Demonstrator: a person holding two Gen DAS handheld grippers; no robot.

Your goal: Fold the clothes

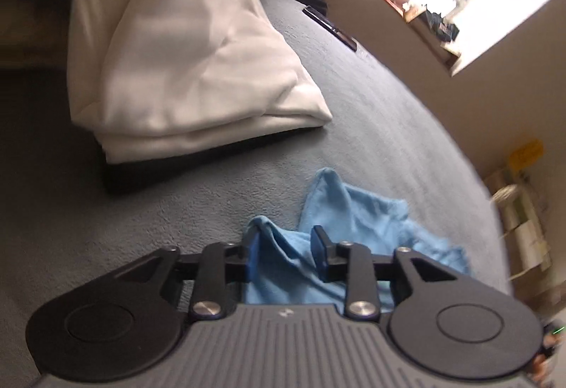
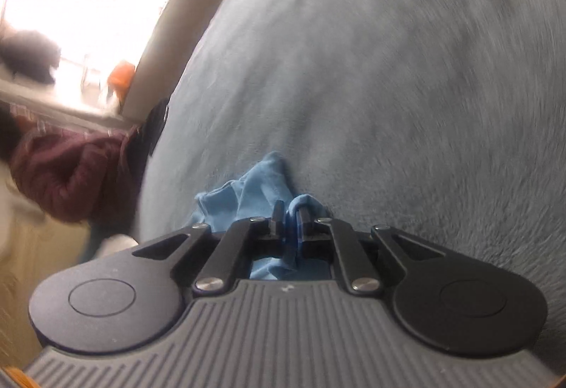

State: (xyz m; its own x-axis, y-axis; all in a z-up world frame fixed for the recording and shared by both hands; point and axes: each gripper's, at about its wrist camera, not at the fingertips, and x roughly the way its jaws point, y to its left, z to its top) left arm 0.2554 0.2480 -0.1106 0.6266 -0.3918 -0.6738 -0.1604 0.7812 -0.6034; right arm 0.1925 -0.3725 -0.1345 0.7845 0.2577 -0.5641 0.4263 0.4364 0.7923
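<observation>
Both tools (image 1: 284, 251) (image 2: 290, 223) at blue cloth (image 1: 353, 211).

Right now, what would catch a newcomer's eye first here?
A crumpled light blue cloth lies on the grey blanket, just ahead of both grippers. The right gripper pinches a fold of it, while the left gripper stands open over it. A folded white cloth sits further back.

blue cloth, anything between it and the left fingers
Nothing visible. The blue cloth lies bunched on the grey blanket directly between the open left gripper fingers. The folded white cloth sits farther back, clear of them.
</observation>
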